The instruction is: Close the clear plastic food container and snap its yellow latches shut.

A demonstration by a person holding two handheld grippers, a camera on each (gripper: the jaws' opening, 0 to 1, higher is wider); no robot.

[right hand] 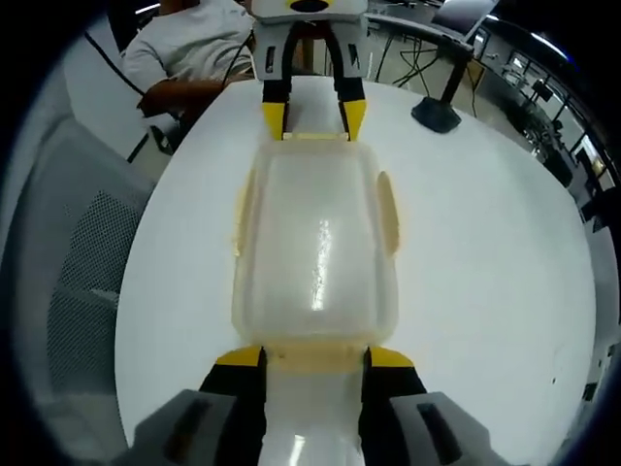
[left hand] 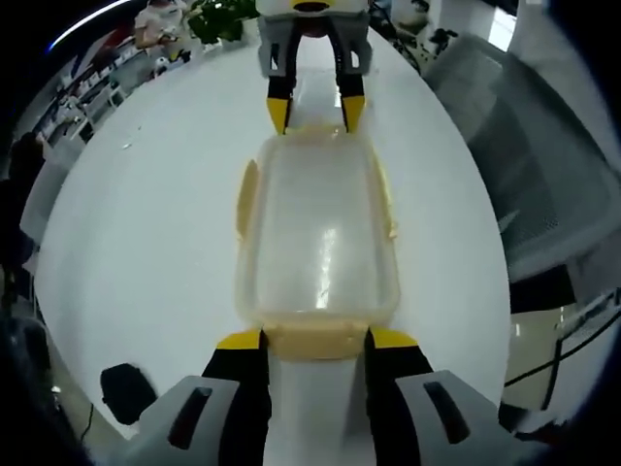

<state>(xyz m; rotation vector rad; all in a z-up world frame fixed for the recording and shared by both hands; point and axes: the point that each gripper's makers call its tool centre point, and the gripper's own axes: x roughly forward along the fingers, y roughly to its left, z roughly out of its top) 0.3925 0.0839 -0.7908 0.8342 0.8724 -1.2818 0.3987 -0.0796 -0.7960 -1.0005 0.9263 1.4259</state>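
Container (left hand: 318, 238) between both grippers; end latch (left hand: 317, 340) contact seemingly touching, unclear.

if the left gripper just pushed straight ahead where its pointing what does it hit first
The yellow end latch of the clear container, right at the left gripper's jaw tips. Contact may already exist; depth is unclear. The right gripper sits at the far end.

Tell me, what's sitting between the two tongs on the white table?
The clear food container with its lid on lies between them, in both gripper views. The left tongs straddle one yellow end latch; the right tongs meet the far end.
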